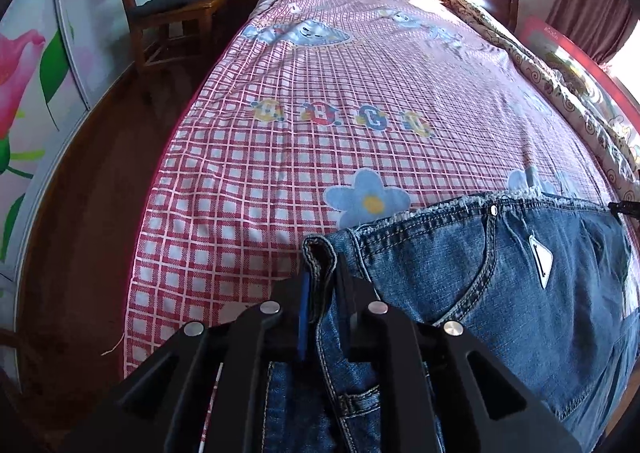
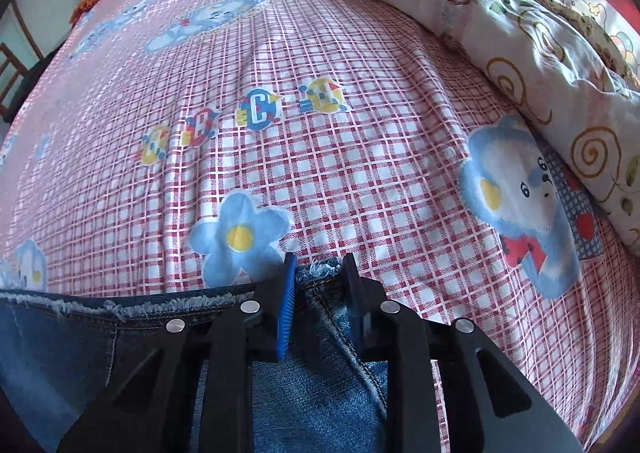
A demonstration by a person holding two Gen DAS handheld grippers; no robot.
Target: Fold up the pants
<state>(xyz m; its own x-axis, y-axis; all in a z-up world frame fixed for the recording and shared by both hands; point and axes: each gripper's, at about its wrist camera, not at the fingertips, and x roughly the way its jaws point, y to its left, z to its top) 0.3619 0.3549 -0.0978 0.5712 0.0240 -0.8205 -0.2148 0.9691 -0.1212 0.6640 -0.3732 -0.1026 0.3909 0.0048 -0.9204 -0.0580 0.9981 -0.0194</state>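
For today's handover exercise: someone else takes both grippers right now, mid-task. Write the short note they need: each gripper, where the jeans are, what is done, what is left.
Left gripper: shut on a bunched corner of the jeans.
Right gripper: over the frayed edge at the other end, denim between its fingers; a firm pinch cannot be confirmed.
Jeans: lying near the front edge of the bed, on the pink checked sheet; rolled quilt along the right side.
Done: both ends reached.
Left: confirm the right grip, then probably lift and make the fold; no finished fold shows yet.
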